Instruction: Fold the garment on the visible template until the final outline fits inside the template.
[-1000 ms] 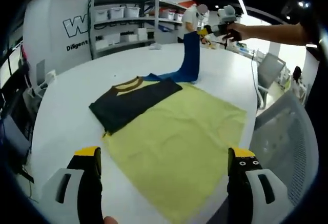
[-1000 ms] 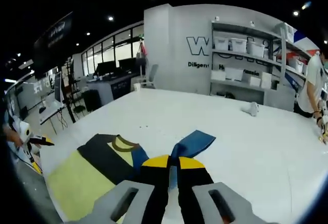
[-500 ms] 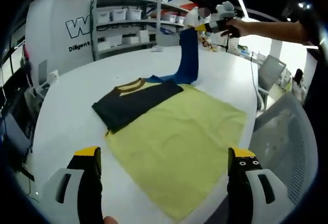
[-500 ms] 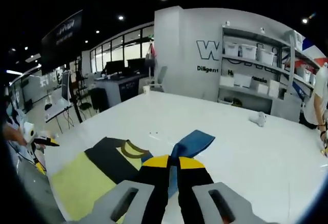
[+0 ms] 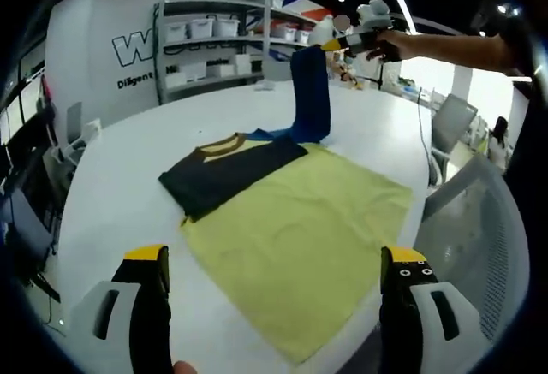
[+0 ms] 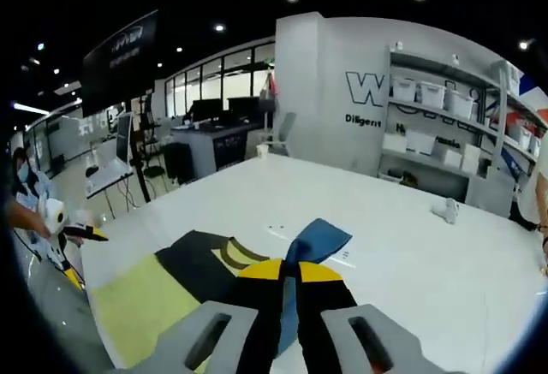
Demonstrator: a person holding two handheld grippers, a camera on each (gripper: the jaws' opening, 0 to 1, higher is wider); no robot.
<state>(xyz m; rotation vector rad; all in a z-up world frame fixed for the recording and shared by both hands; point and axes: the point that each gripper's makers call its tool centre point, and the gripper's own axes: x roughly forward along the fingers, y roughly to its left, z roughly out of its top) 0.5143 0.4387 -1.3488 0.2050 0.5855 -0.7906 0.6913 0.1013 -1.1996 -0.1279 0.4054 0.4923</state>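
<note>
A yellow T-shirt [image 5: 300, 220] lies flat on the white table [image 5: 111, 169]. Its dark navy sleeve [image 5: 223, 173] is folded in over the chest beside the olive collar [image 5: 218, 143]. The blue sleeve [image 5: 310, 92] hangs stretched upward from the shirt, with my right gripper [image 5: 336, 44] shut on its end high above the table. In the right gripper view that gripper [image 6: 288, 270] pinches the blue sleeve [image 6: 315, 237] between its yellow tips, and the shirt [image 6: 145, 301] lies below left. My left gripper [image 5: 274, 258] hovers open at the shirt's near hem, holding nothing.
Shelving with white bins [image 5: 210, 32] stands behind the table. A person [image 5: 330, 27] is at its far side. A grey mesh chair [image 5: 475, 237] sits by the right table edge. A small white object [image 6: 445, 210] lies on the far table. The left gripper [image 6: 81, 233] shows at the edge.
My right gripper has lifted the blue sleeve higher and carried it a little toward the shirt's collar side. The left gripper stays open in place.
</note>
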